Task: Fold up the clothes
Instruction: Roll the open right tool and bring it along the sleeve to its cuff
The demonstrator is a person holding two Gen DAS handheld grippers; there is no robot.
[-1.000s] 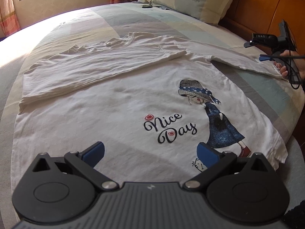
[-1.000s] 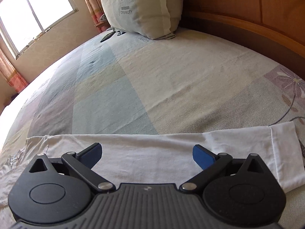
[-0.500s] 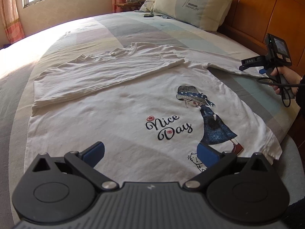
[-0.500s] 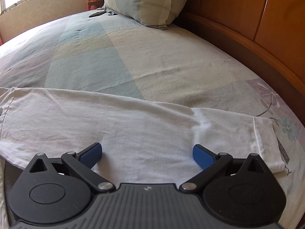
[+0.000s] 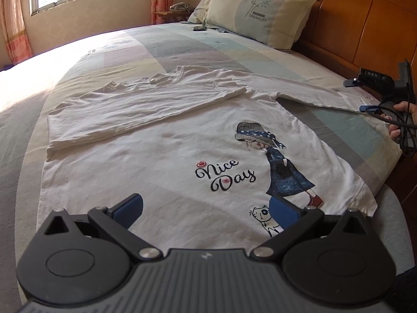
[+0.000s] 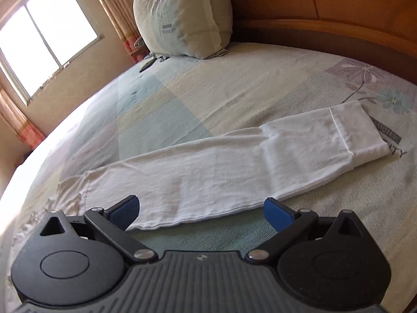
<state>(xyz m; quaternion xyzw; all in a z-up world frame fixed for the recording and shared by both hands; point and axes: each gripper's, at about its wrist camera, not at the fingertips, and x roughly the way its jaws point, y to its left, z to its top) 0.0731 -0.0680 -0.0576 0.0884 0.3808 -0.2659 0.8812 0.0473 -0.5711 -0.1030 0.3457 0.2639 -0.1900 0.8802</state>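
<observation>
The white shirt lay flat on the bed, 1 sleeve folded across its chest, the other sleeve stretched toward the headboard-side edge. Both the left hand-held gripper and right hand-held gripper hovered spread wide, empty. Bare bedspread stretched toward the pillow.

Ahead of my left jaws: flat shirt, nothing standing. Ahead of my right jaws: flat sleeve, open bedspread beyond. Pillow and headboard block far end.
</observation>
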